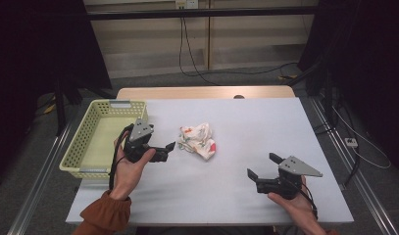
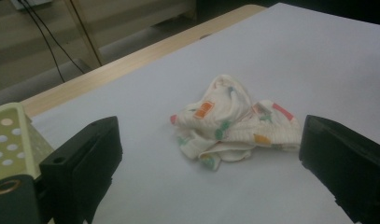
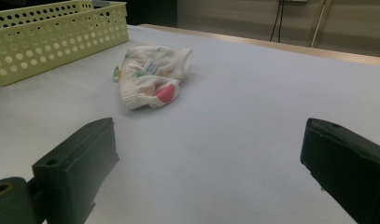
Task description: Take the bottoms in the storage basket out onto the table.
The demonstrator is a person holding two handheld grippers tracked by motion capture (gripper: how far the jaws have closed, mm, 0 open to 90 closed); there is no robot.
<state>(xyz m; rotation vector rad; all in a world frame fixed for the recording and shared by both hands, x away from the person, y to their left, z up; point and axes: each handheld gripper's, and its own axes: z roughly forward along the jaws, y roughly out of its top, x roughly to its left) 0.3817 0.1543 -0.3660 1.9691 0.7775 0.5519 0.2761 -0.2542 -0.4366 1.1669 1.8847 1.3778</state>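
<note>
2 hands hold grippers near the table's front edge, jaws spread and empty on both. The left gripper points at a crumpled printed cloth lying mid-table, just beside it. Best to close low over a thick fold. The right gripper view reveals the yellow basket's perforated side.

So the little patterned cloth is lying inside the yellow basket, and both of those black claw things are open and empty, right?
Not quite. The patterned cloth lies crumpled on the white table, to the right of the yellow basket, not inside it; the high view shows this. The rest holds: the left gripper and the right gripper are both open and empty.
</note>
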